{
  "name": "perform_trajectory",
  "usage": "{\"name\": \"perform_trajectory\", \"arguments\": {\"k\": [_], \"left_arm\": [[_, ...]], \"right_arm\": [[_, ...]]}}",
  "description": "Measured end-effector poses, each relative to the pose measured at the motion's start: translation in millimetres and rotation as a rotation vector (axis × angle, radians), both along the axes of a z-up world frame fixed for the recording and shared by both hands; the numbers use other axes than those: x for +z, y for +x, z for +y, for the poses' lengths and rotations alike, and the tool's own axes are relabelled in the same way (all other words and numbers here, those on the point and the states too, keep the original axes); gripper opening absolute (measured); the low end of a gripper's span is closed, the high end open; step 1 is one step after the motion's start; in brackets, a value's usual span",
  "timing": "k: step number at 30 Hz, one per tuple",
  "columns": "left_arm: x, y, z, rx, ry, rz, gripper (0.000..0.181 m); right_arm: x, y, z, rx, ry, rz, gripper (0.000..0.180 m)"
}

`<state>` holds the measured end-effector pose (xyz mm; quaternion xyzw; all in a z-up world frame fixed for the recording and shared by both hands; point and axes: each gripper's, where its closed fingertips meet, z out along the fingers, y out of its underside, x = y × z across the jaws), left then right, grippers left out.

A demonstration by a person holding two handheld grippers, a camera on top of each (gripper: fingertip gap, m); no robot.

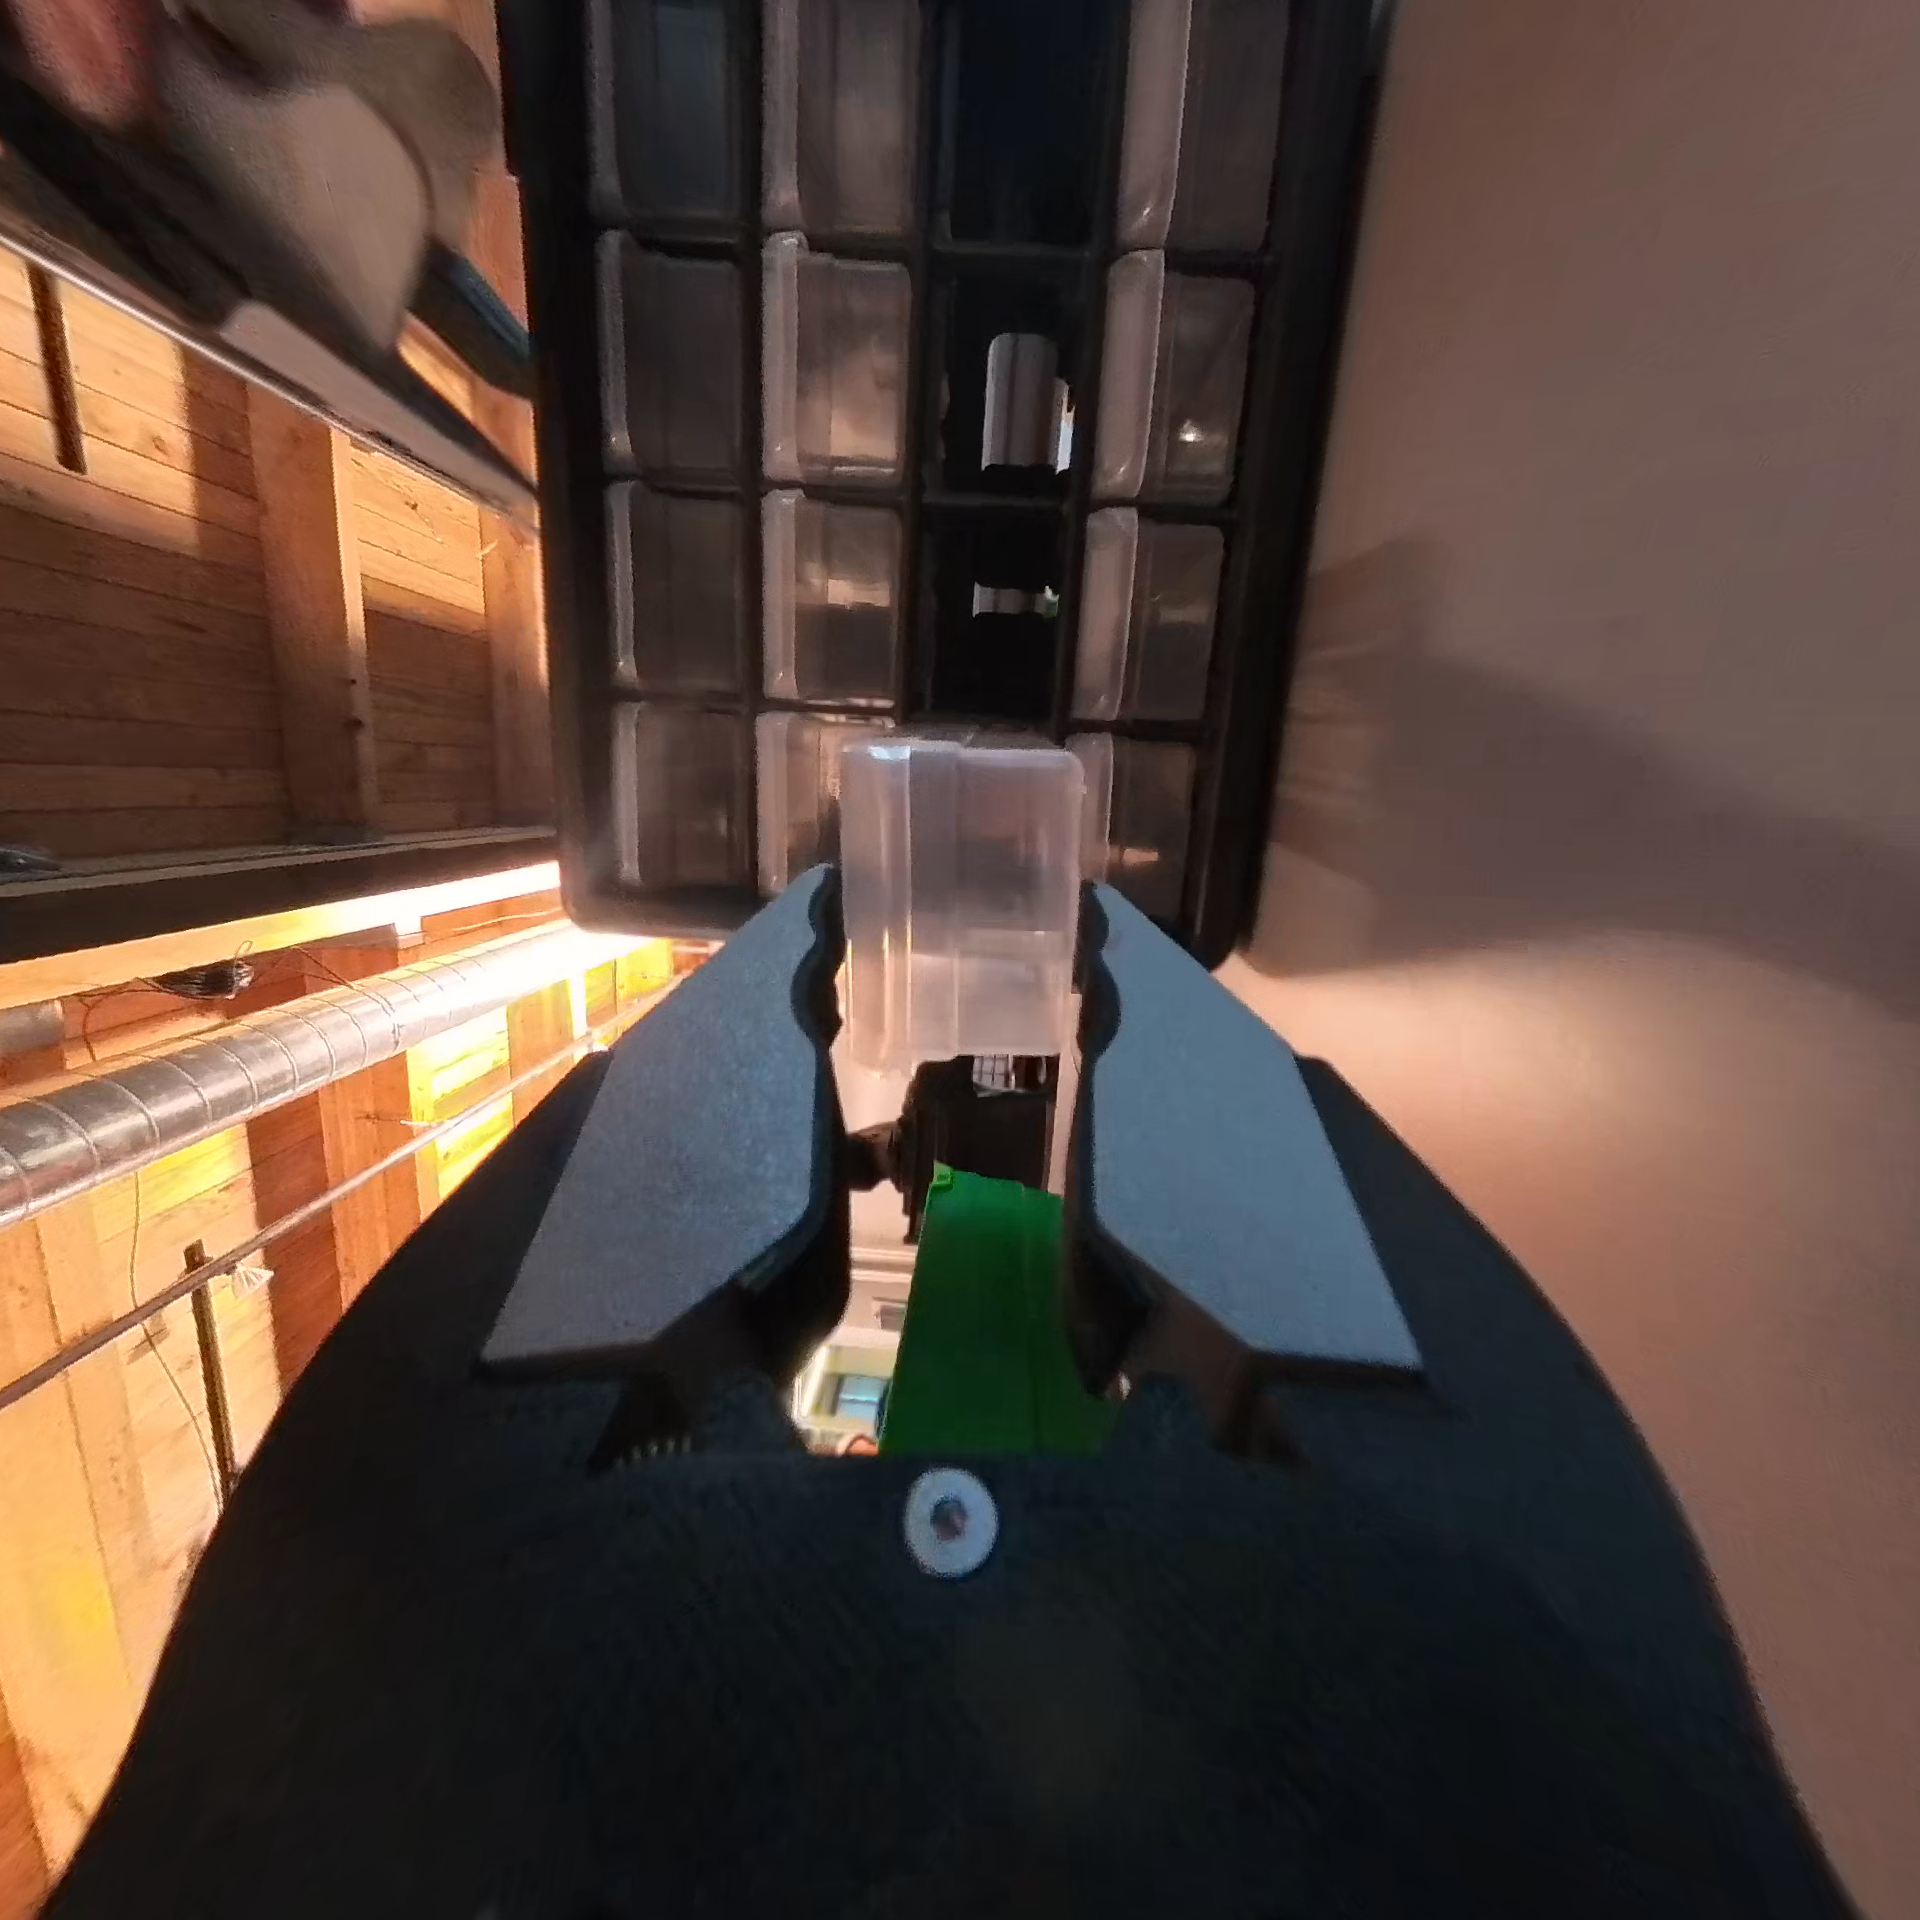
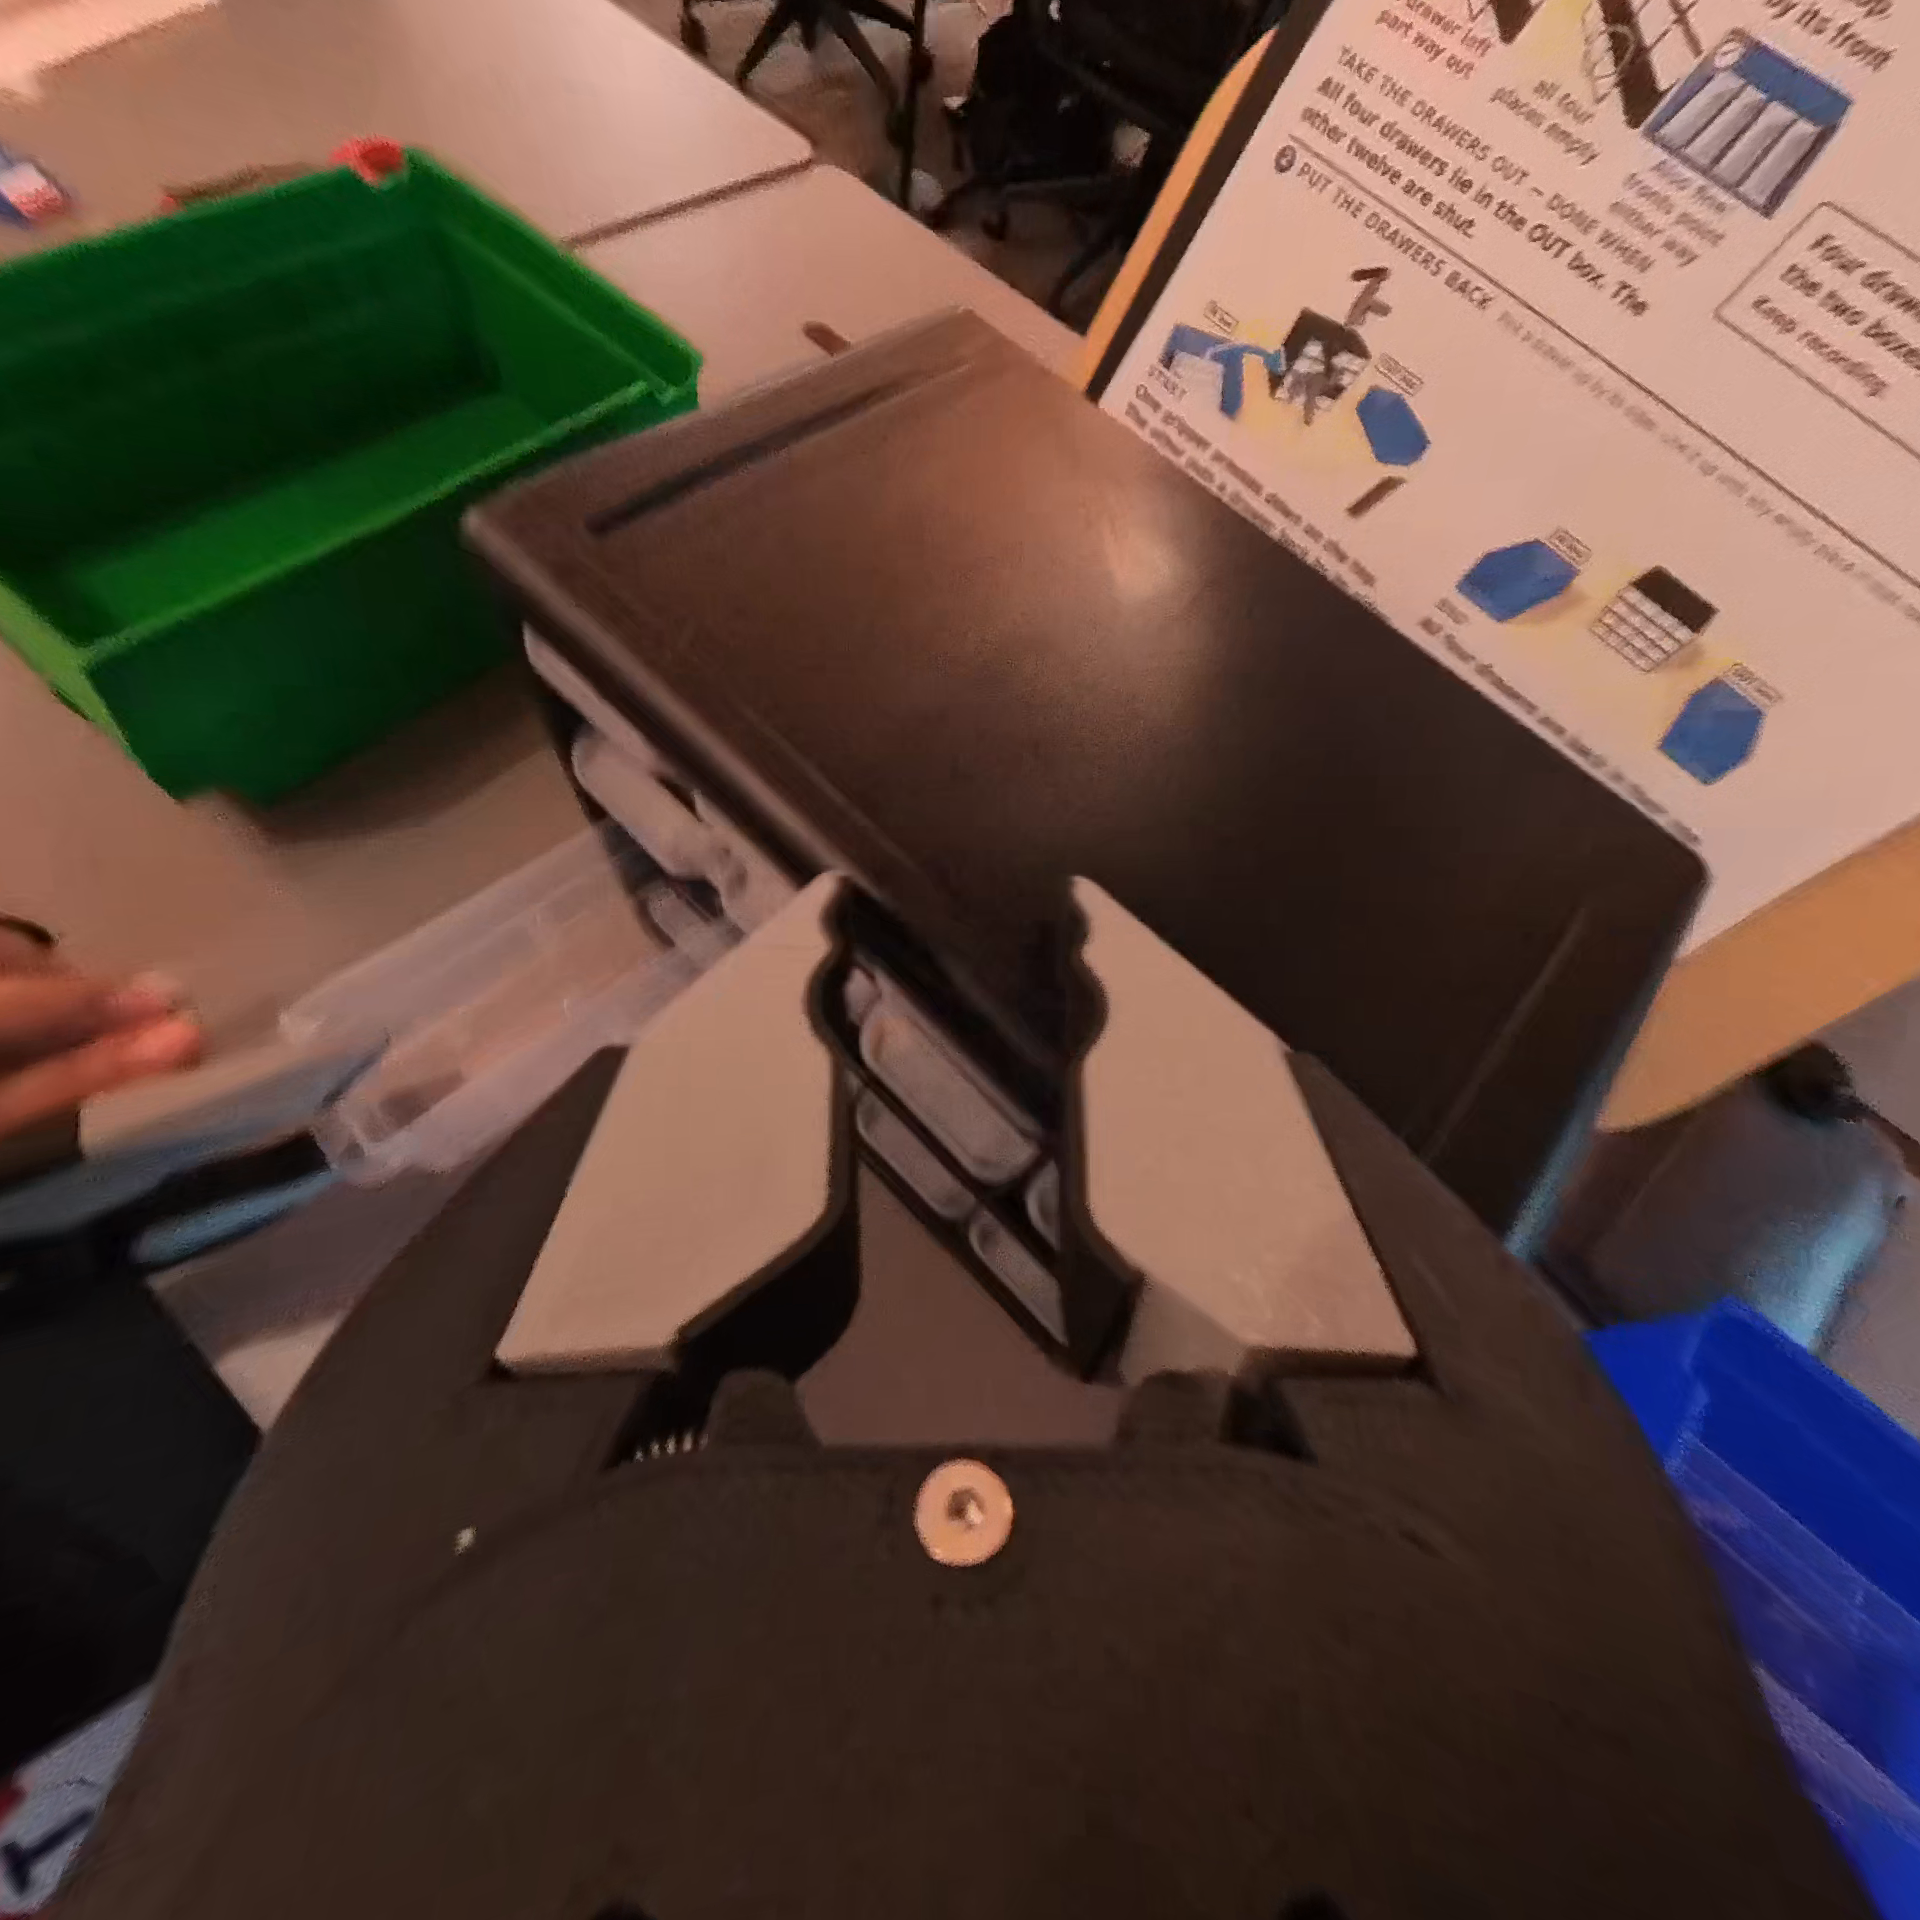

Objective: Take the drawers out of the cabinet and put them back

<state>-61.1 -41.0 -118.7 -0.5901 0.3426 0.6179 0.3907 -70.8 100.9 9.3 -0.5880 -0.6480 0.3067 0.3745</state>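
The left gripper [image 1: 961,935] clamps a small clear plastic drawer [image 1: 961,894] between its grey fingers [image 1: 717,1132], holding it just in front of the black plastic drawer cabinet [image 1: 1320,582], level with the cabinet's nearest row. The view is rolled sideways, so the cabinet's grid of translucent drawers runs up the frame; one line of three slots [image 1: 1003,426] stands open and dark in line with the held drawer. In the right wrist view, the right gripper [image 2: 956,940] sits at the front edge of the cabinet's glossy black top, fingers a moderate gap apart; whether they actually grip the edge cannot be told through the blur. A green plastic bin [image 2: 312,457] stands on the beige table [image 2: 644,125] beyond the cabinet, and a blue plastic bin [image 2: 1797,1538] sits at lower right. A white printed instruction sheet [image 2: 1558,364] with small diagrams leans behind the cabinet. A clear plastic container [image 2: 468,1029] lies blurred to the left of the cabinet, near a person's hand [image 2: 83,1029]. No brand marks can be made out on the cabinet or bins.
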Motion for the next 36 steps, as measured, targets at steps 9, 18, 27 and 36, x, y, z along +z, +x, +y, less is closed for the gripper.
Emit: {"name": "perform_trajectory", "arguments": {"k": [9, 18, 27, 36], "left_arm": [[6, 7, -14, -0.092, -0.033, -0.068, 0.042], [15, 59, -1, -0.198, -0.213, -0.241, 0.043], [21, 134, -40, -0.711, -0.303, -0.205, 0.043], [22, 158, -38, -0.718, -0.248, -0.334, 0.041]], "right_arm": [[-2, 7, -27, 0.123, -0.003, 0.038, 0.040], [-17, 52, -60, 0.274, 0.095, -0.001, 0.062], [-119, 172, -147, 0.935, 0.180, -0.332, 0.057], [-139, 216, -150, 1.025, 0.267, -0.444, 0.004]]}}
